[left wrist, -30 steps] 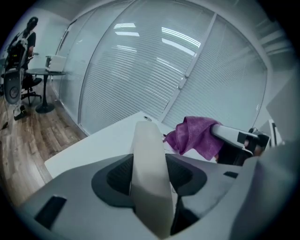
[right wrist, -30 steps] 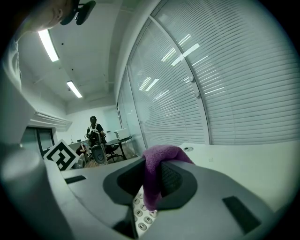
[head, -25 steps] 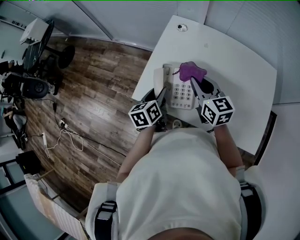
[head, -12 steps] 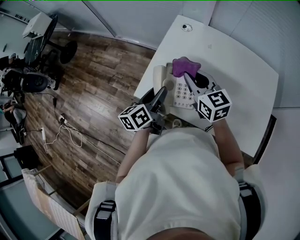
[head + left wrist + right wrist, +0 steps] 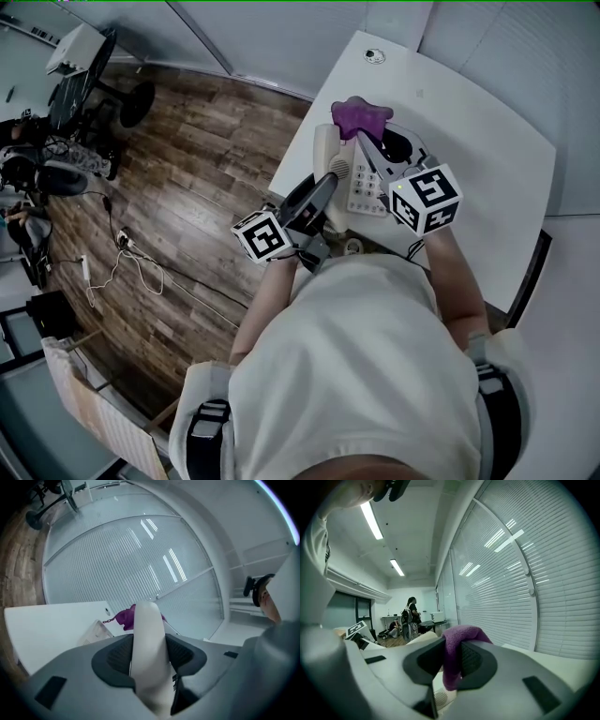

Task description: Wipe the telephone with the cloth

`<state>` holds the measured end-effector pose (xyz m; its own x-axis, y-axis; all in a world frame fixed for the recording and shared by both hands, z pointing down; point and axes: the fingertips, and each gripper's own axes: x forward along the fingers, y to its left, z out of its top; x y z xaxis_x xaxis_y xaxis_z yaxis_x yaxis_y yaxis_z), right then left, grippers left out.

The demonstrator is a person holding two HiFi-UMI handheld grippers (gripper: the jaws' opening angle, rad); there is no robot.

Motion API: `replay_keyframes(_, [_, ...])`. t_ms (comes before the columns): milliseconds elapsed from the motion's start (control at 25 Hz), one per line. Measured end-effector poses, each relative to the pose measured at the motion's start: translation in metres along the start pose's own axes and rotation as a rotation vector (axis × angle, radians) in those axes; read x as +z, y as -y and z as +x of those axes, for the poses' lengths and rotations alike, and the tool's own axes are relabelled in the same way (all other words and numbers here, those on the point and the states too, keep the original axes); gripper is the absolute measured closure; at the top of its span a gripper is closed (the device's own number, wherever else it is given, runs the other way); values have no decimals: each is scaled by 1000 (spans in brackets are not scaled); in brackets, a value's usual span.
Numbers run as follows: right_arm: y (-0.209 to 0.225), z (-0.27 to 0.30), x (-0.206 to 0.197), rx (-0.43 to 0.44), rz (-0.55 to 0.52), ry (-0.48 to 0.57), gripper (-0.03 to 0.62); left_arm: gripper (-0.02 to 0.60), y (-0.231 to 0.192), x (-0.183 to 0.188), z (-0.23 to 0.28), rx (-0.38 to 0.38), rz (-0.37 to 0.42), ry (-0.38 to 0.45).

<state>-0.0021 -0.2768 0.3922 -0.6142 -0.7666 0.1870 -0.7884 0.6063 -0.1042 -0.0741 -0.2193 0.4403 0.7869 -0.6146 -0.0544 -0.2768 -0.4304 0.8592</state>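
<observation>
A cream telephone (image 5: 366, 185) with a keypad sits near the front left edge of the white table (image 5: 469, 122). My left gripper (image 5: 322, 186) is shut on its cream handset (image 5: 325, 150), held up off the base and roughly level; in the left gripper view the handset (image 5: 147, 639) fills the gap between the jaws of my left gripper (image 5: 149, 651). My right gripper (image 5: 367, 141) is shut on a purple cloth (image 5: 361, 116) over the phone's far end. The cloth (image 5: 453, 653) hangs pinched between the pads of my right gripper (image 5: 452, 660).
A small round fitting (image 5: 374, 55) sits in the table's far corner. The table's left edge drops to a wooden floor (image 5: 187, 169) with office chairs (image 5: 84, 84) and cables. Slatted blinds (image 5: 543, 573) stand behind the table. People (image 5: 410, 613) are far across the room.
Both grippers have risen. The left one has rolled and lifted the handset away from the phone. The right one has carried the purple cloth toward the phone's far end.
</observation>
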Motion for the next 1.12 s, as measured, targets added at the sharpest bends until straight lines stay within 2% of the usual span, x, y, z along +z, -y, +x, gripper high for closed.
replay_keyframes(120, [-8,1,12,16,-23,17,525,357,9,2,-1,-58,-40,8])
replay_keyframes(320, [-25,1,22,69,-49,41,525,357,18,3,-1,-159,-156,28])
replay_keyframes(440, [-30,1,23,89,-62,42,525,357,24,5,0,-195,-191,37])
replay_keyframes(760, [-43,-1,25,143,-68,50,525,357,28,8,1,-224,-206,44])
replay_keyframes(1120, [-55,-9,6,186,-48,24,525,357,25,7,0,-223,-222,61])
